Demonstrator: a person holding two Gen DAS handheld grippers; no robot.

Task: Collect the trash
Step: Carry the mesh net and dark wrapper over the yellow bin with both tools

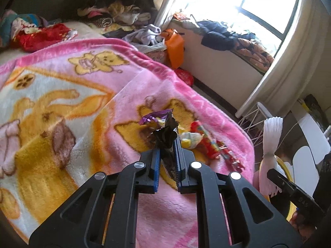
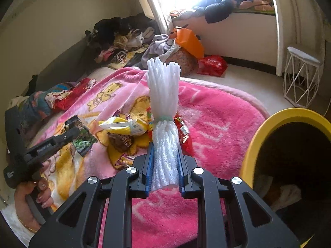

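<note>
Left wrist view: a fluffy pink blanket (image 1: 86,95) printed with yellow cartoon bears covers a bed. Heaps of clothes (image 1: 124,14) lie at its far end, under a bright window (image 1: 258,6). The left gripper (image 1: 168,144) is clamped on a crumpled dark wrapper (image 1: 165,136), lifted clear of the blanket. Just beyond it lie a yellow wrapper (image 1: 189,138) and a red wrapper (image 1: 209,142), both shiny and creased.

Right wrist view: the same blanket fills the middle, with pale floor and a white wire stool (image 2: 302,76) beyond. The right gripper (image 2: 165,150) is clamped on a white foam net (image 2: 164,107), a soft ribbed sleeve cinched at its middle by a green band, standing upright between the blue pads. A round yellow-rimmed bin (image 2: 266,128) with a dark inside sits at right. At left, a hand (image 2: 31,202) holds the other gripper with its wrapper.
</note>
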